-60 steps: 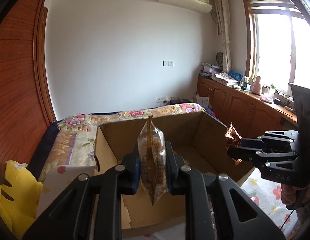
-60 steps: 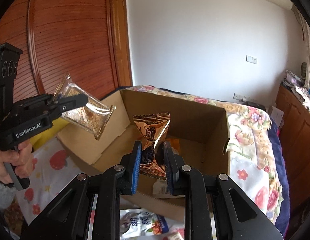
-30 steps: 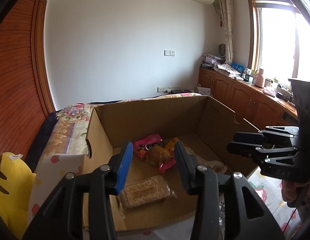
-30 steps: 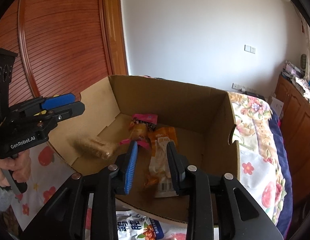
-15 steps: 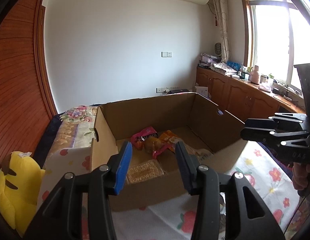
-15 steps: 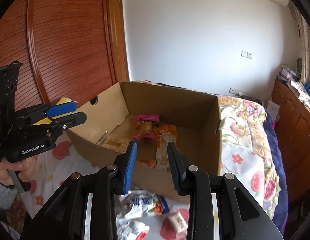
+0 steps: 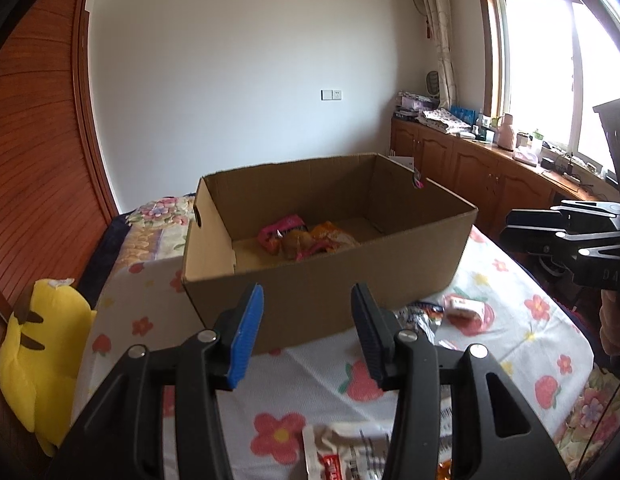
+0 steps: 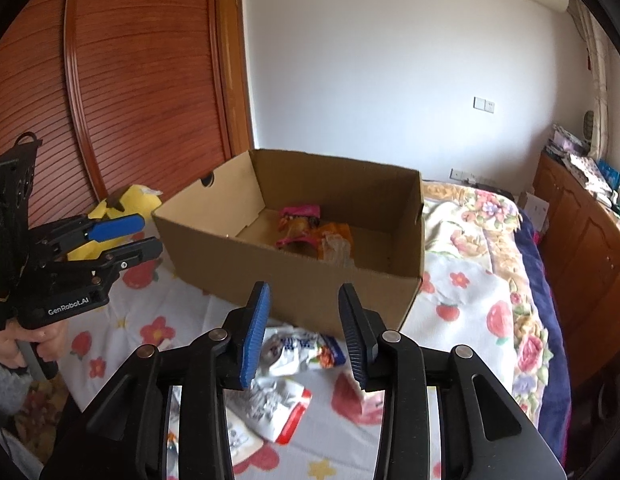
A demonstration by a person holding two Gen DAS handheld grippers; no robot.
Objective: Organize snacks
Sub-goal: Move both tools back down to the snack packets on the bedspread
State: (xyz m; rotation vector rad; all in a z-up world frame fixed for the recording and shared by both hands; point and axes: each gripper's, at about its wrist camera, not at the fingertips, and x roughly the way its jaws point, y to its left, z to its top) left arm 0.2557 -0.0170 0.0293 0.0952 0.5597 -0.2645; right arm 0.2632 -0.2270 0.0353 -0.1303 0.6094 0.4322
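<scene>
Box [image 7: 322, 280] front wall hides most snacks [image 7: 305, 236] inside; left gripper [image 7: 307, 328], right gripper [image 8: 303, 326] fingers apart, empty

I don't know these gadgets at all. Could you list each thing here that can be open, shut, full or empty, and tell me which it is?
Cardboard box: top open, a few snack packets in it.
Left gripper: fingers apart, nothing between them.
Right gripper: fingers apart, just been opening, holding nothing.
White snack bag: lying on the bed outside the box, looks unopened.
Wooden door: shut.
</scene>
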